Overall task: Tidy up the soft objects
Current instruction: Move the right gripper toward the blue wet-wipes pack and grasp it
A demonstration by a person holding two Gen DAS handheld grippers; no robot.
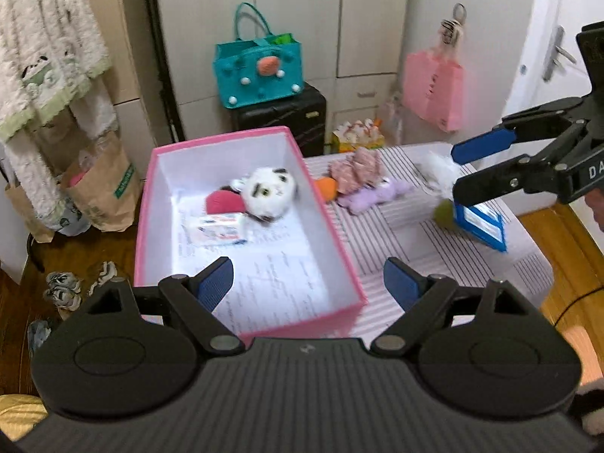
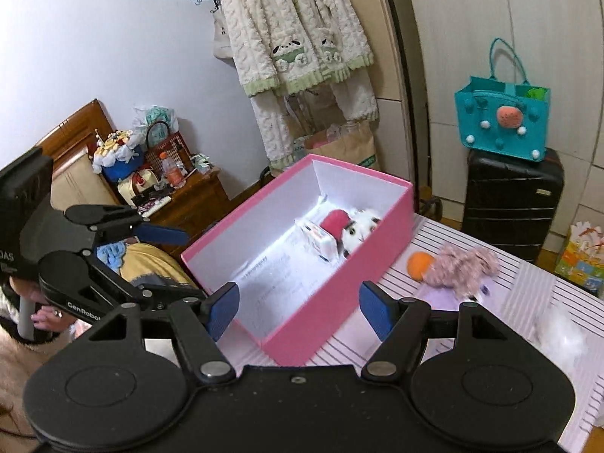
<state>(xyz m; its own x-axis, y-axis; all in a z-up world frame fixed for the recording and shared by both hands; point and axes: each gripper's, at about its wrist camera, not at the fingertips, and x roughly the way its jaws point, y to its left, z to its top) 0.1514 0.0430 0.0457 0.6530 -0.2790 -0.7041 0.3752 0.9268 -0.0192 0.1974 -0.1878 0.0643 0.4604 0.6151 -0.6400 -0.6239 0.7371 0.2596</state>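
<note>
Left hand-held gripper (image 1: 307, 283): jaws apart, nothing between them, held above the near end of the pink box (image 1: 332, 222).

Right hand-held gripper (image 2: 298, 311): jaws apart, empty, above the box's near corner. In the left wrist view it shows at the right edge, over the far right part of the worktop (image 1: 415, 256).

Box: open, on the left part of the striped worktop. Inside, at the far end: white plush with dark ears (image 1: 268, 192), lying against a red plush piece (image 1: 222, 202) and a small white packet (image 1: 219, 231). Printed paper lines the box floor.

On the worktop, right of the box: orange ball (image 2: 419, 264) just beside the box wall; touching it a mottled pink plush (image 2: 464, 266) lying on a lilac plush (image 2: 438, 298). Farther right, apart from these: white fluffy plush (image 2: 562, 339). Near it in the left view: a green ball (image 1: 443, 213) and a blue-edged card (image 1: 481, 226).
</note>
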